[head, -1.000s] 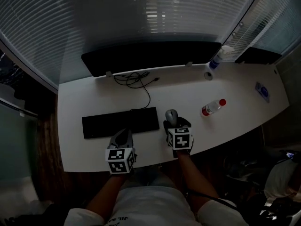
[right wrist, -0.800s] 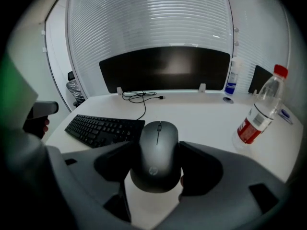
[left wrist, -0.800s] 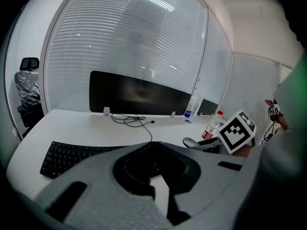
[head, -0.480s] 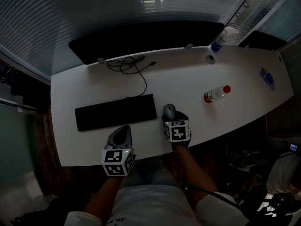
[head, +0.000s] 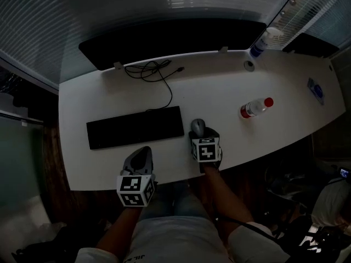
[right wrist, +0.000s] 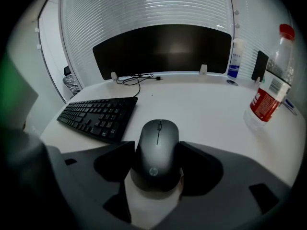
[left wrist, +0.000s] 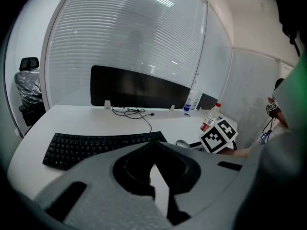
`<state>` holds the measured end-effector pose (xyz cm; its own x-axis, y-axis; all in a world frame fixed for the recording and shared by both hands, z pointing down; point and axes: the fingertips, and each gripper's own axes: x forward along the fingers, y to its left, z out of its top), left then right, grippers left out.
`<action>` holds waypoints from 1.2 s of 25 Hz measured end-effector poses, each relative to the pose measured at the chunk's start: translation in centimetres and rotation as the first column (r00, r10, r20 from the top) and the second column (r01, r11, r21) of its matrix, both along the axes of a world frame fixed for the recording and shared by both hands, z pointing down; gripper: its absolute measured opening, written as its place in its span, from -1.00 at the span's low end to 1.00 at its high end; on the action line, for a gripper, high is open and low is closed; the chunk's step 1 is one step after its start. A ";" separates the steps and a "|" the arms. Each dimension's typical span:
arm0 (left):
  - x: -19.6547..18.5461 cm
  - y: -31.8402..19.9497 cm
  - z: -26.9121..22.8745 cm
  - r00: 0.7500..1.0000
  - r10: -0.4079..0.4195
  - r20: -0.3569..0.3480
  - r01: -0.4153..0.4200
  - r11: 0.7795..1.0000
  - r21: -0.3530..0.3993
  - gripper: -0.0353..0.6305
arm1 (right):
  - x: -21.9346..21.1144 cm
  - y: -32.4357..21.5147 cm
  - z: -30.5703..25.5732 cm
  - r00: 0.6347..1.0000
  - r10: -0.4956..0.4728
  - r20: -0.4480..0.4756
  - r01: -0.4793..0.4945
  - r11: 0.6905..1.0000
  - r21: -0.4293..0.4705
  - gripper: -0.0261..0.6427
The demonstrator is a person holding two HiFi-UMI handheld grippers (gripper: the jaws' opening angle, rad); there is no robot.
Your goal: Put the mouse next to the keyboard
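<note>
Head view looks steeply down over the whole desk [head: 219, 92]. Both gripper views sit low at its near edge, facing the monitor [right wrist: 163, 47]; the right is close behind the mouse [right wrist: 157, 150]. All share the keyboard [head: 135, 126].

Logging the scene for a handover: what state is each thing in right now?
mouse, clamped in the right gripper beside the keyboard
right gripper, shut on mouse
left gripper, shut, empty
monitor, screen dark
water bottle, upright, cap on
</note>
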<state>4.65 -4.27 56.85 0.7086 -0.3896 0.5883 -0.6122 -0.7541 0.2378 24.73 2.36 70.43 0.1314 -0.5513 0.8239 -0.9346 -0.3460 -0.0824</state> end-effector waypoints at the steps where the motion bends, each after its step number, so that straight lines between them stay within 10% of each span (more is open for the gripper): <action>1: 0.0 -0.1 -0.1 1.000 0.001 -0.001 -0.001 1.000 0.003 -0.88 | 0.0 0.0 0.1 1.000 -0.002 -0.002 0.002 1.000 -0.003 -0.04; 30: 0.5 -0.9 -2.1 0.999 -0.009 -0.044 0.010 1.000 0.015 -0.88 | -0.7 0.9 -4.0 1.000 0.001 -0.014 -0.001 0.999 0.038 -0.02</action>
